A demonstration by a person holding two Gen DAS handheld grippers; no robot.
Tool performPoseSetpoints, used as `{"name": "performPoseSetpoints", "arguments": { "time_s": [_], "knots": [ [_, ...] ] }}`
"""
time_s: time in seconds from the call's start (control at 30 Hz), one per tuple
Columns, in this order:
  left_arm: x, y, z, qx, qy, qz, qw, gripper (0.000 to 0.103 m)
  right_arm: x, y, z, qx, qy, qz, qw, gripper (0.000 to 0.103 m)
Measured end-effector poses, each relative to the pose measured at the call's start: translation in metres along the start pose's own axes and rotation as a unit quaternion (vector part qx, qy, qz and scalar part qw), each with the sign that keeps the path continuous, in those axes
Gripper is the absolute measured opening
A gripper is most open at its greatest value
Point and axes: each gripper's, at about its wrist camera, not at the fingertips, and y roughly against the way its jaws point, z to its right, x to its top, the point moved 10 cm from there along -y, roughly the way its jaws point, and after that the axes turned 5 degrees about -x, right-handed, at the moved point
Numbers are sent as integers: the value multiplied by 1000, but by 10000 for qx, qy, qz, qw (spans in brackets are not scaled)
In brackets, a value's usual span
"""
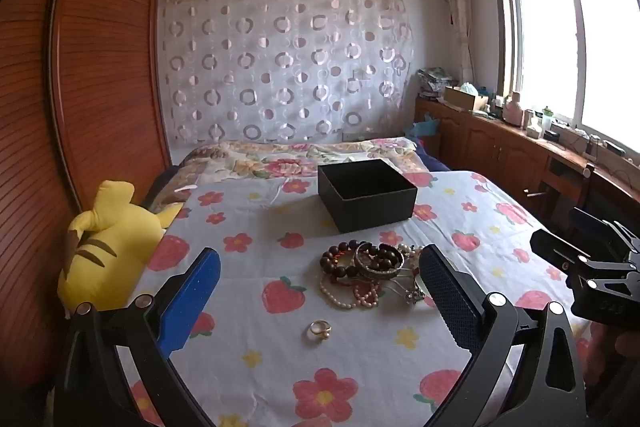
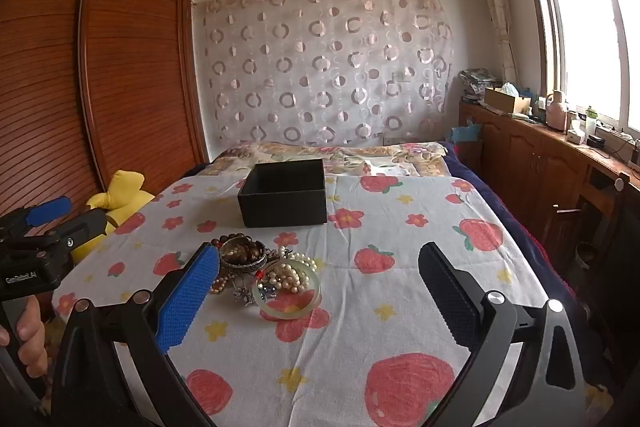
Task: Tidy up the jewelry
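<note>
An open black box stands on the strawberry-print sheet, with nothing visible inside. In front of it lies a tangled jewelry pile: dark wooden beads, a silver bangle, pearl strands. A gold ring lies alone nearer to me. My left gripper hovers open just short of the pile, nothing between its pads. In the right wrist view the pile and a pale jade bangle sit near the blue pad of my right gripper, which is open and holds nothing. The box is behind.
A yellow plush toy lies at the bed's left edge beside the wooden wardrobe. A floral quilt lies behind the box. A wooden cabinet with clutter runs under the window on the right. A hand holds the left gripper's handle.
</note>
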Motion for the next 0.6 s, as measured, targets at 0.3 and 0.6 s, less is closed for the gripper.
{"name": "performPoseSetpoints", "arguments": {
  "time_s": [0.3,0.6],
  "knots": [
    [0,0,0,3,1,10,10000,96,0,-1,0,-5,-10,31,10000,101],
    [1,0,0,0,-9,26,10000,96,1,1,2,9,-37,60,10000,101]
  ]
}}
